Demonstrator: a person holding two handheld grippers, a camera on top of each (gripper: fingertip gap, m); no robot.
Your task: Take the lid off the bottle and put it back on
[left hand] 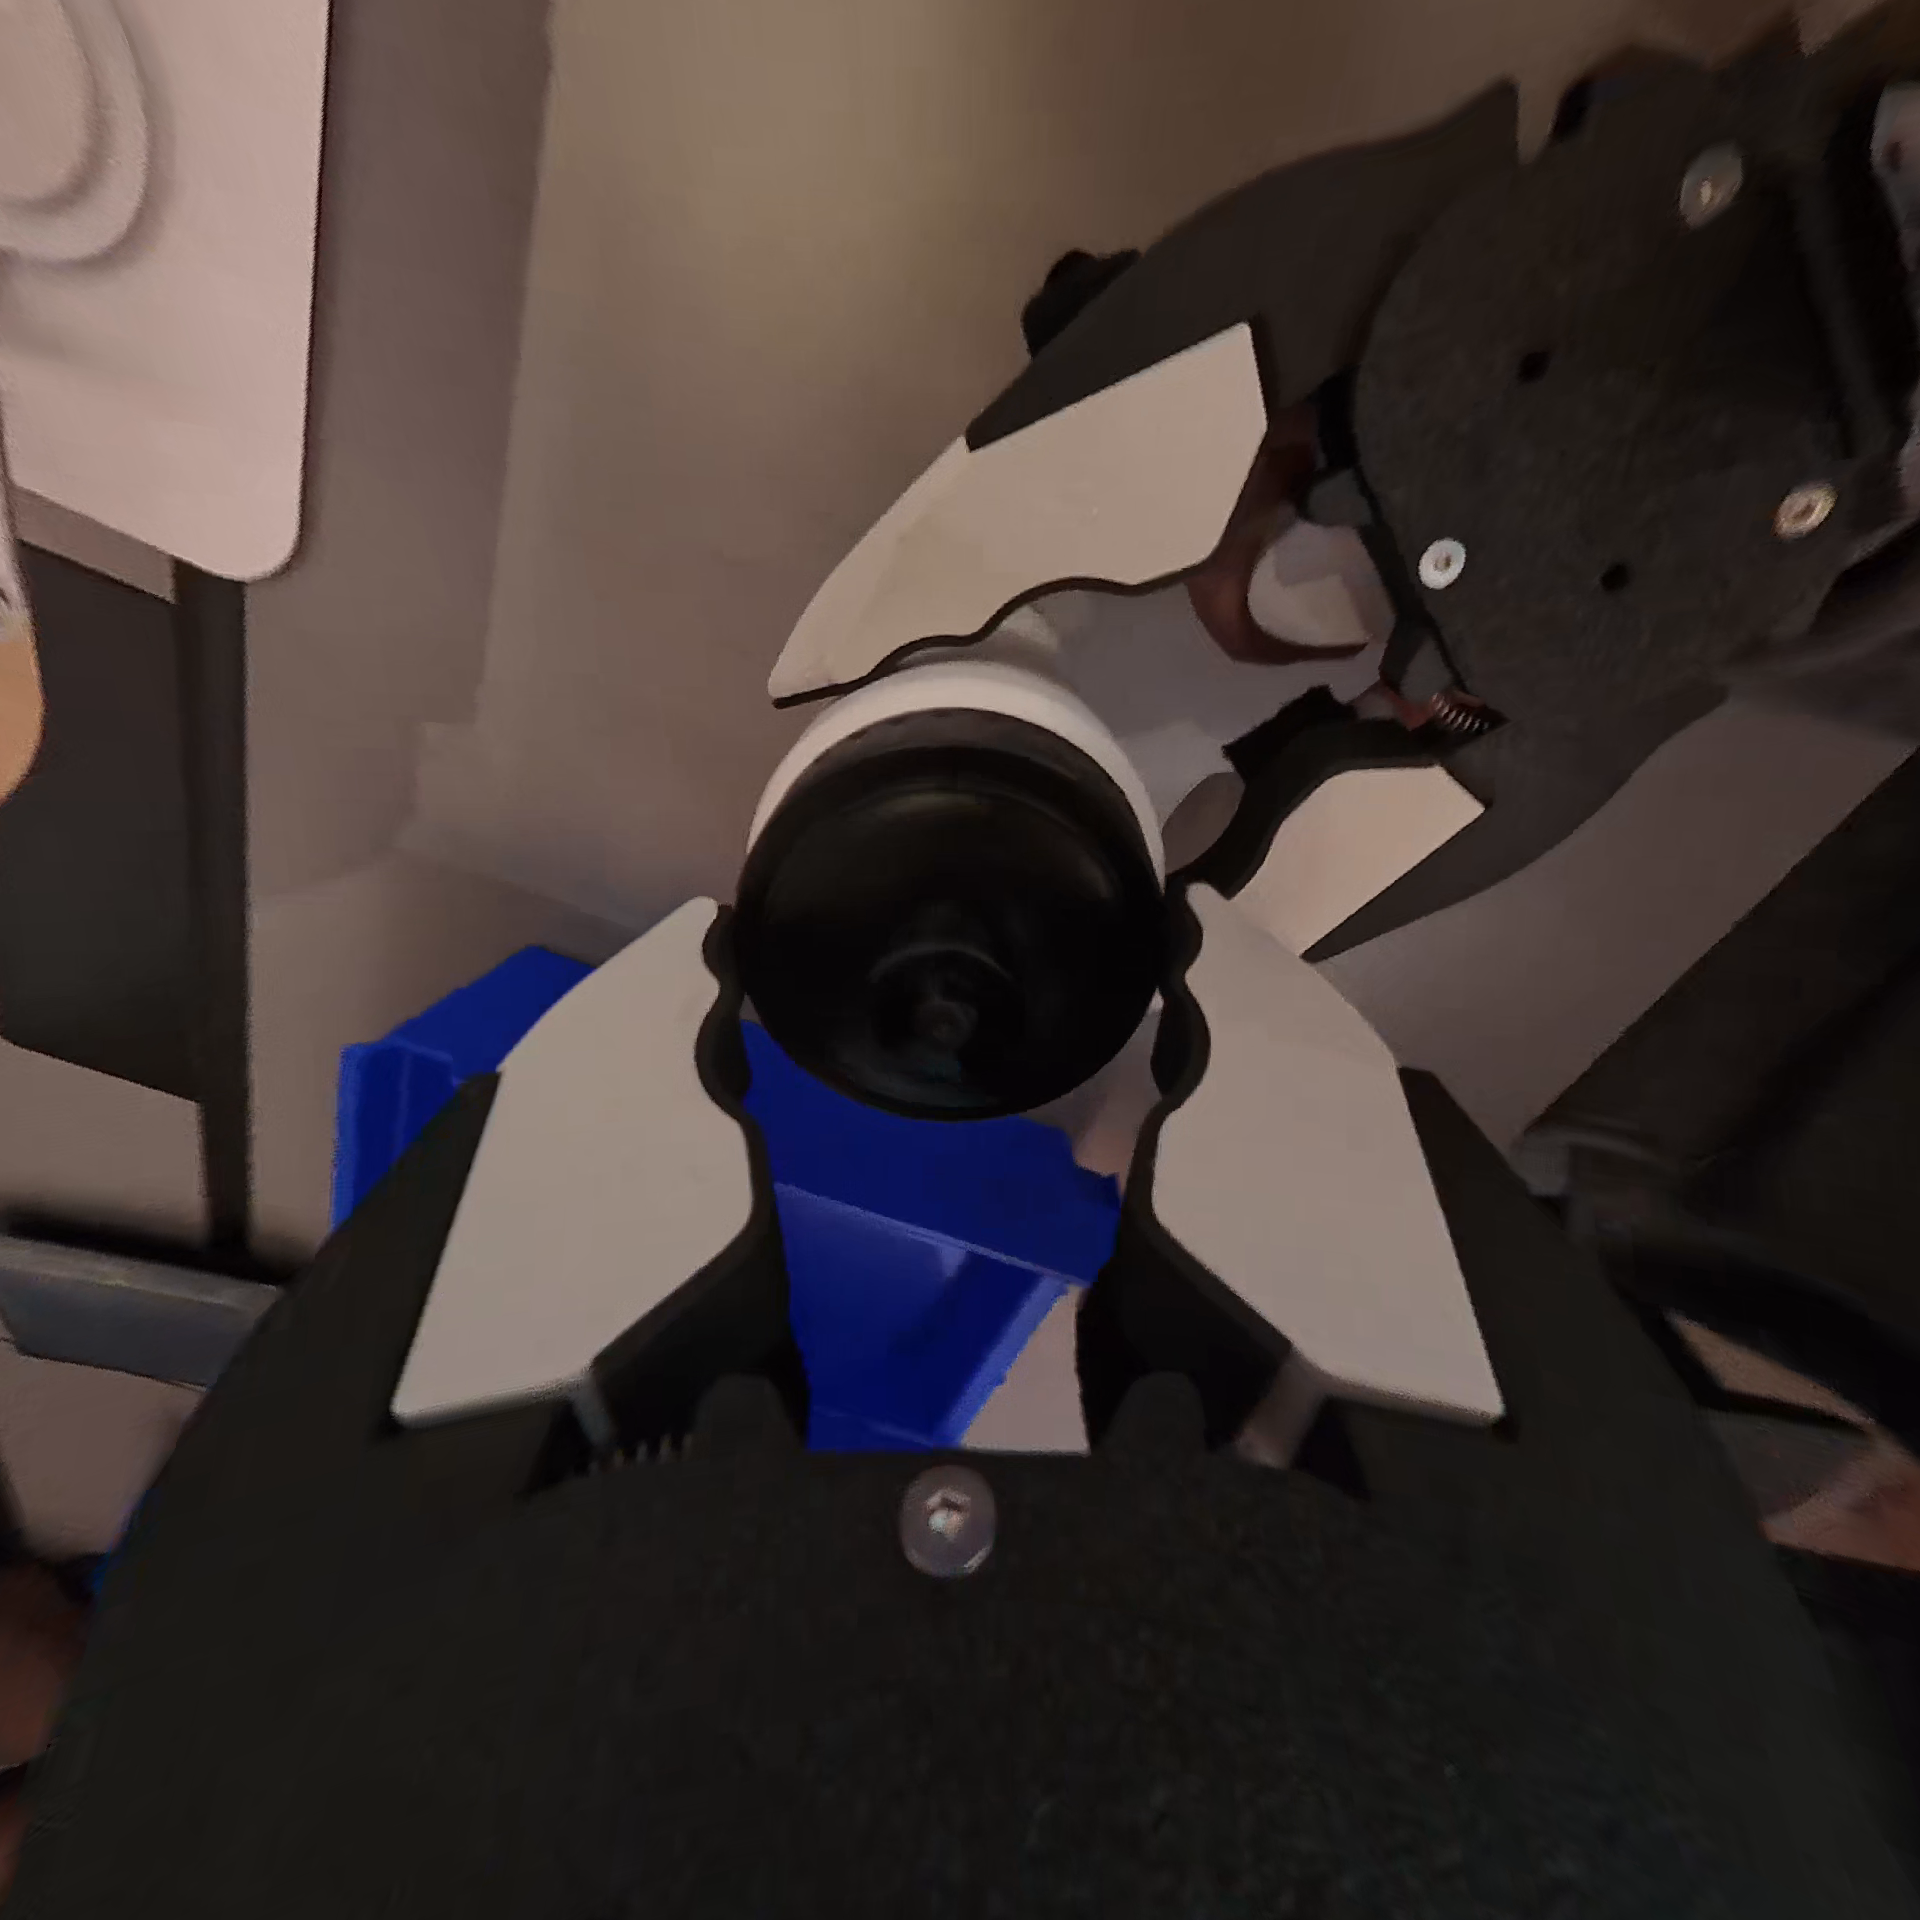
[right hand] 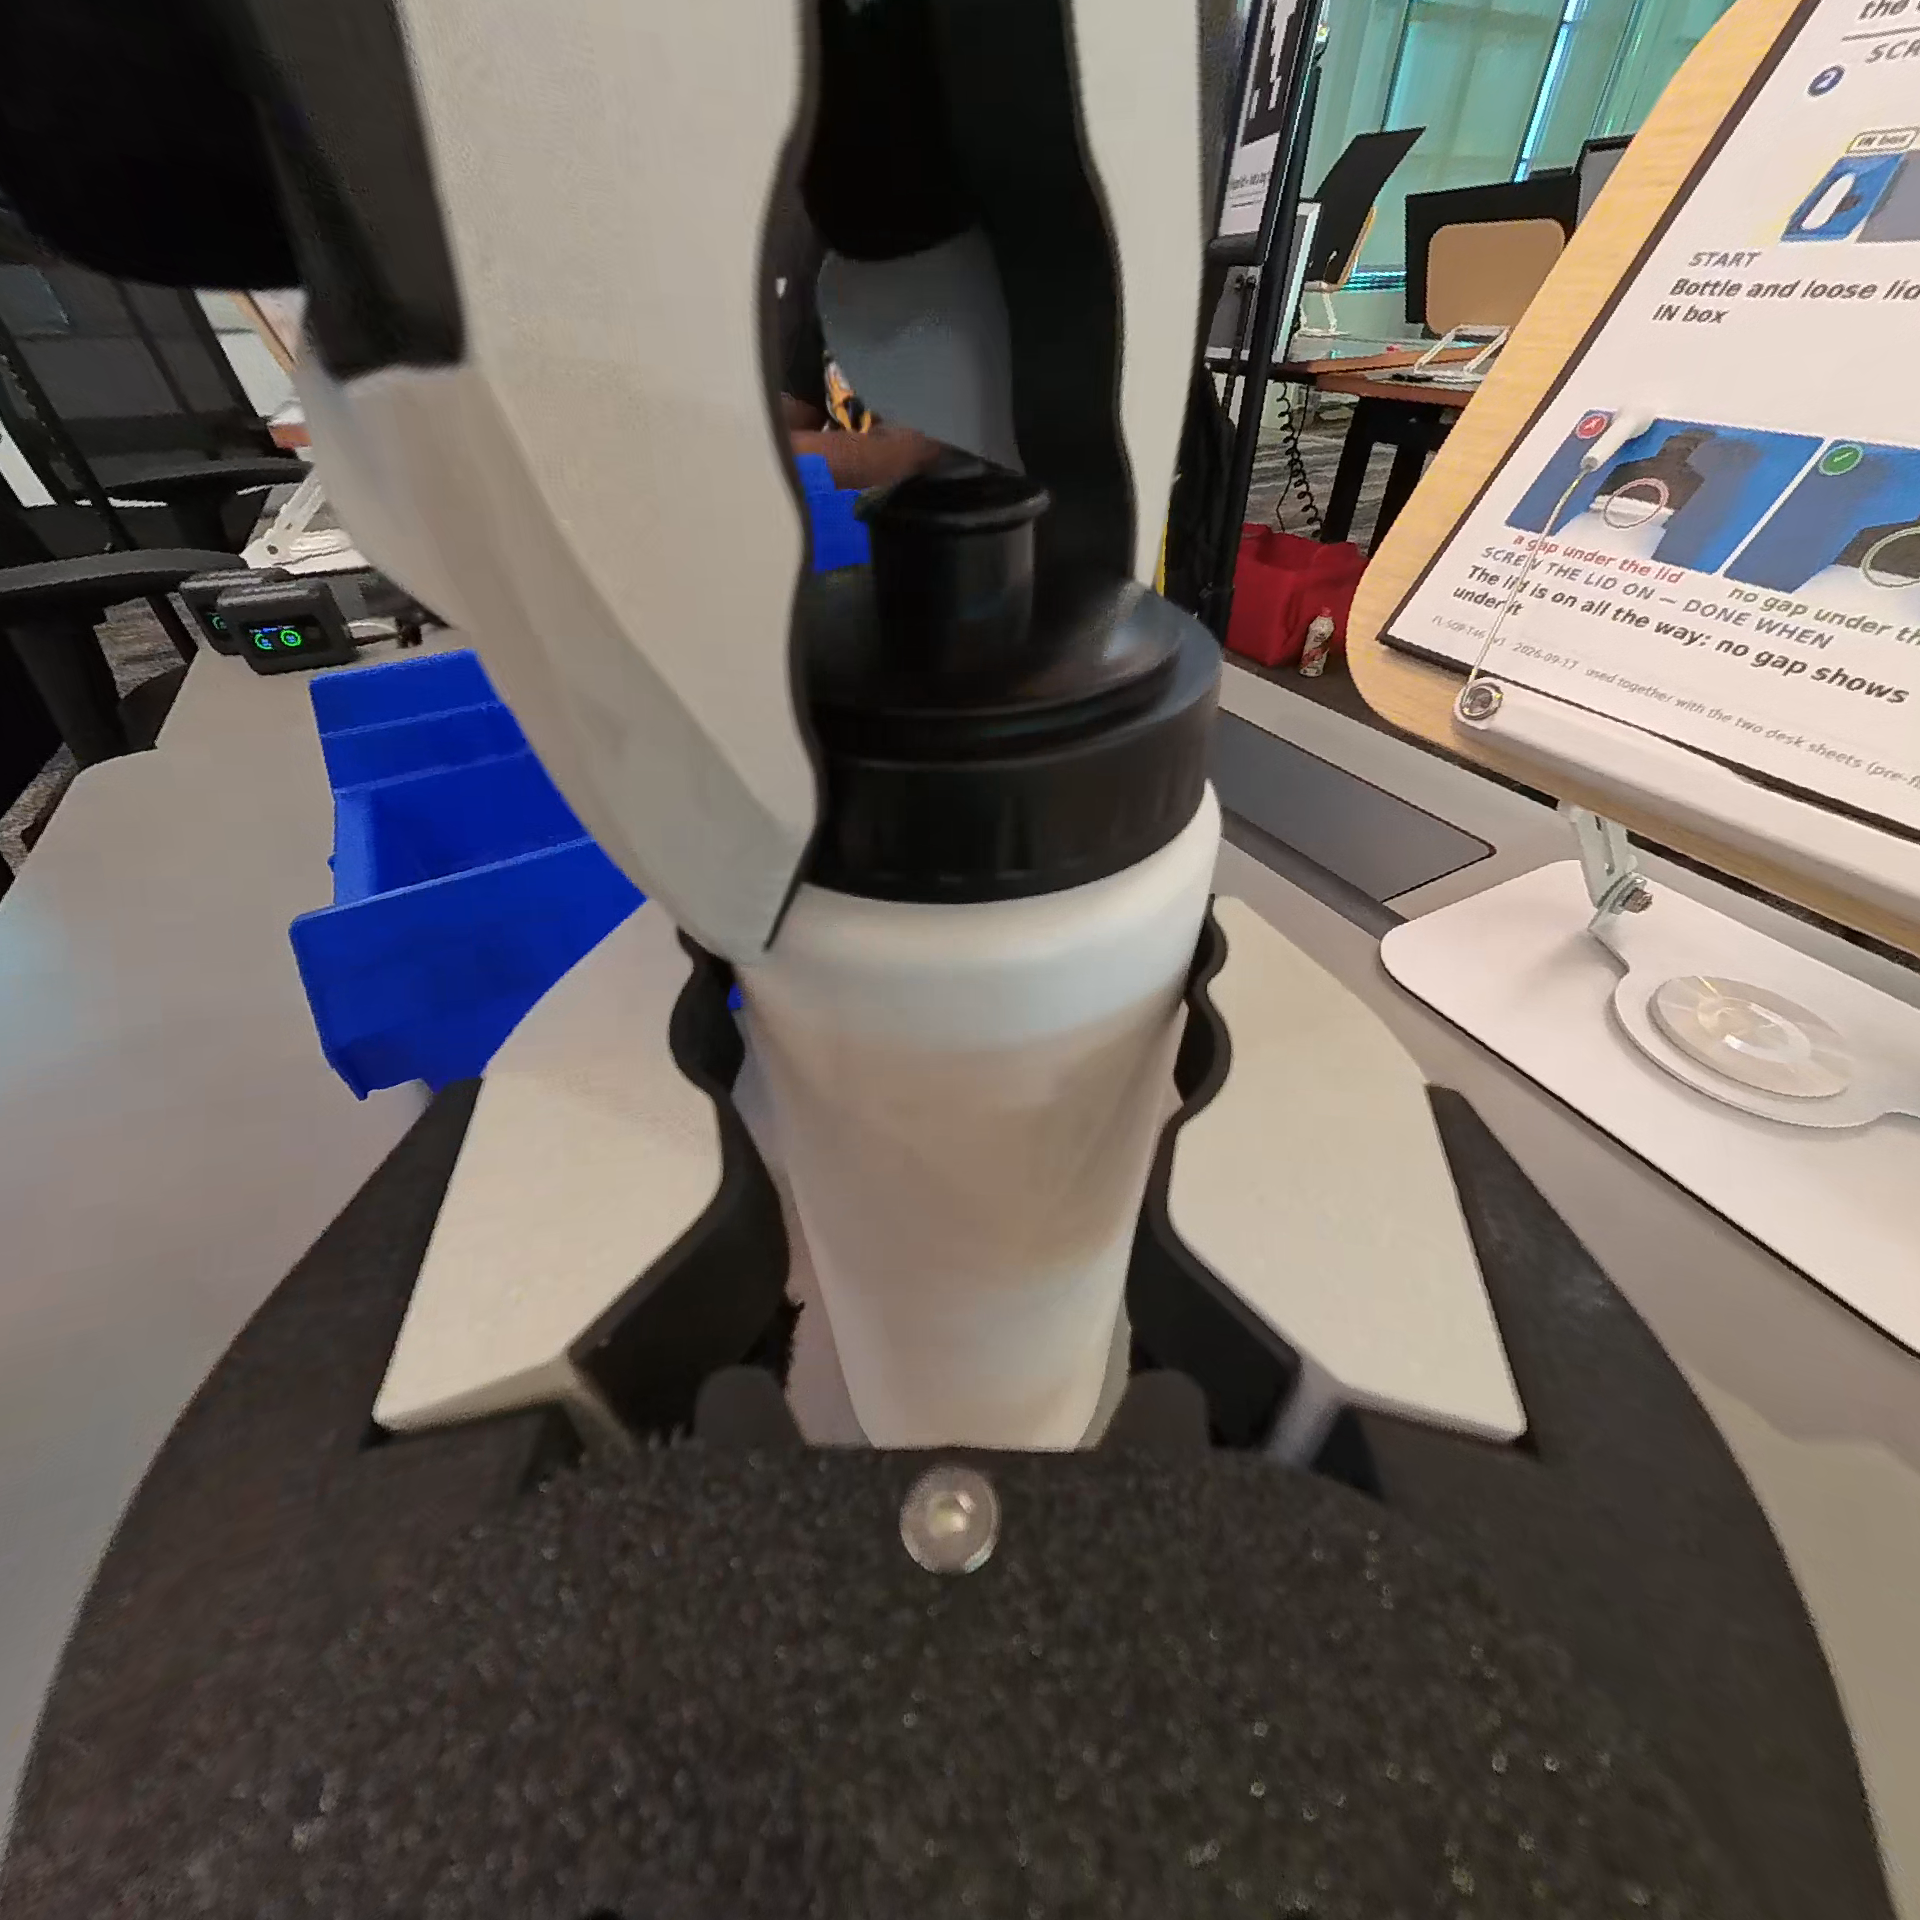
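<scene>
Your right gripper (right hand: 951, 997) is clamped on the bottle (right hand: 966, 1122), its two fingers pressed against the white body from either side, below the shoulder. Your left gripper (left hand: 951, 997) comes down from above and is closed on the lid (left hand: 951, 914), one finger on each side of the black rim; in the right wrist view its pale fingers (right hand: 582, 520) straddle the lid (right hand: 1023, 769) from the top.

The bottle is a plain, matte white cylinder that narrows slightly toward the bottom, standing upright in your right grip. Whether its base touches the tabletop (right hand: 156, 935) you cannot tell, since the gripper body hides it. The lid is glossy black, wide and ribbed around its skirt, with a domed top and a short black spout in the middle. It sits on the bottle neck, its lower edge meeting the white shoulder.

Just beside the bottle on the left stands a blue bin (right hand: 457, 831) on the grey tabletop. To the right, near the bottle, a printed instruction board (right hand: 1704, 416) leans on a white stand (right hand: 1558, 997). Farther off on the left are small black devices (right hand: 270, 634) with green lights and dark chairs.
</scene>
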